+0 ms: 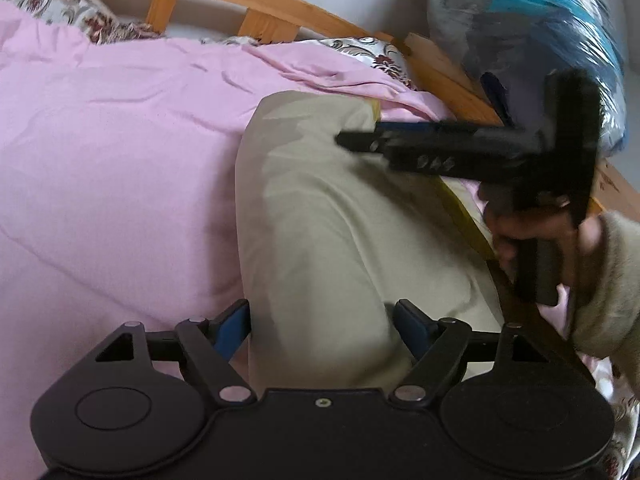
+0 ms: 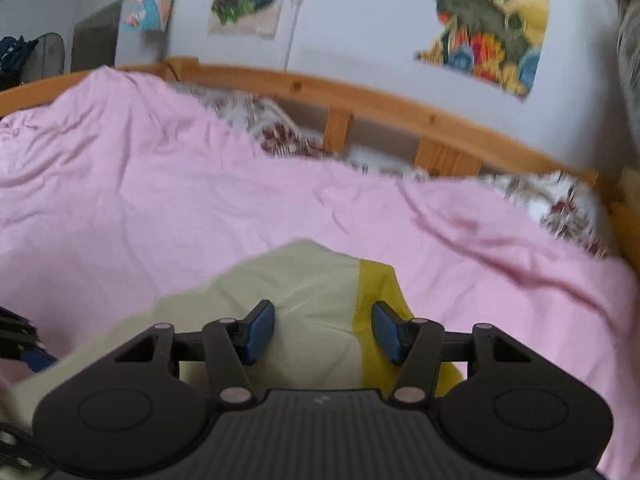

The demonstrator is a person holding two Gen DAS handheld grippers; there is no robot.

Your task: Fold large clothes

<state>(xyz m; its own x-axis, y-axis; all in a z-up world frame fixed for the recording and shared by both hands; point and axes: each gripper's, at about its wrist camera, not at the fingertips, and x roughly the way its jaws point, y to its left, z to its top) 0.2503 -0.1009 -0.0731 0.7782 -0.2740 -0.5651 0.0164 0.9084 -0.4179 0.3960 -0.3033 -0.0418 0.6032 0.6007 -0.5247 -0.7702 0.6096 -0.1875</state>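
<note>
While the pale cream cloth garment with a mustard-yellow band (image 1: pixel 320 240) lies in a long folded strip on the pink quilted bed cover (image 1: pixel 120 160), both grippers hang over it with nothing pinched. The garment runs from the near edge of the bed toward the far right corner, where the wooden slatted bed frame (image 1: pixel 256 4) curves round; its far end stops short of the floral patterned pillows (image 1: pixel 80 12) that line the far edge.

In the left wrist view, the left gripper (image 1: pixel 322 322) has its blue-padded fingers (image 1: pixel 232 326) spread wide on either side of the garment's near end, the pads standing clear of the cloth. Beyond it the right gripper (image 1: pixel 360 142) reaches in from the right over the garment's far end, blurred, held by a hand (image 1: pixel 532 228) in a fuzzy beige sleeve (image 1: pixel 608 292). A shiny plastic-wrapped bundle in blue and grey (image 1: pixel 532 32) sits beyond the right side rail of the frame.

In the right wrist view, the right gripper (image 2: pixel 323 332) shows its blue pads (image 2: pixel 260 330) parted above the garment (image 2: pixel 304 300), one pad over cream cloth, the other over the yellow band (image 2: pixel 380 280). No fabric lies between them. Colourful pictures (image 2: pixel 488 20) hang on the white wall (image 2: pixel 360 20) behind the bed.
</note>
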